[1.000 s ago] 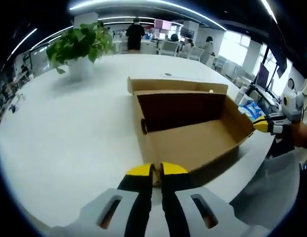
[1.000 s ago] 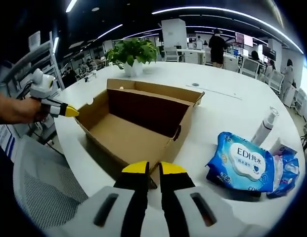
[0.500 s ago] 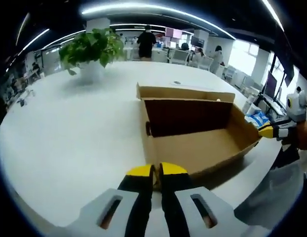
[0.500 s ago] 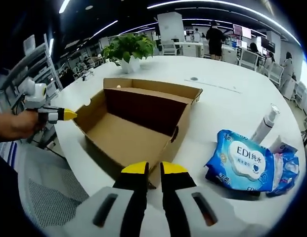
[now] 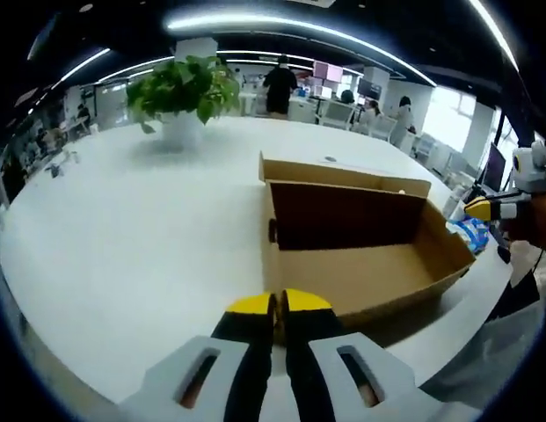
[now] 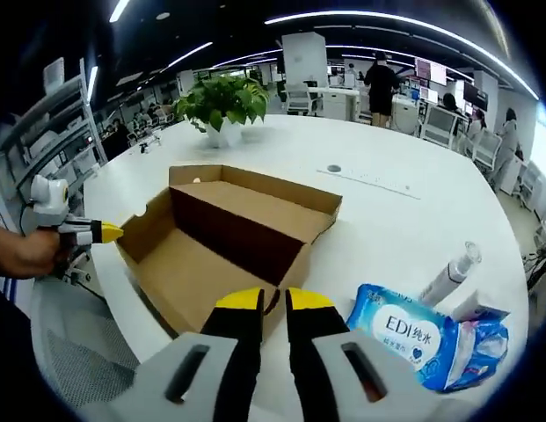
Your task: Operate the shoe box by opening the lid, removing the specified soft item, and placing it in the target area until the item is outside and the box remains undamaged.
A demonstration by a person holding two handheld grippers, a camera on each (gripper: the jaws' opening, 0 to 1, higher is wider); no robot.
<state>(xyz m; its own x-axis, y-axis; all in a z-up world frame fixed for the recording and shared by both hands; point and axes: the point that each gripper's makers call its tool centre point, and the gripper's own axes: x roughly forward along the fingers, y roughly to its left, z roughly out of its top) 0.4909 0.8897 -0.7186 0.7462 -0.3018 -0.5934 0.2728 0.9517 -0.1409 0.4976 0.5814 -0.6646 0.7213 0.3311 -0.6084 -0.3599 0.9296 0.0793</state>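
Left gripper point(image 5: 279, 308) first: its yellow-tipped jaws sit nearly together with only a thin slit between them, nothing held, poised just at the near wall of the open brown cardboard shoe box point(image 5: 360, 272). Over in the right gripper view, the right gripper point(image 6: 273, 303) looks the same, jaws close together and empty, just short of the box's near corner. Out from there, the box lies wide open on the round white counter point(image 5: 123, 237), lid flap folded back, and its floor looks bare as far as can be seen. So the opening is done, and the blue soft pack of wet wipes point(image 6: 411, 334) already lies outside on the counter, just beside the right jaws and apart from the box. Beyond it, a white pump bottle point(image 6: 448, 274); across the counter, a potted green plant point(image 5: 180, 92). The box looks undamaged; little seems left.
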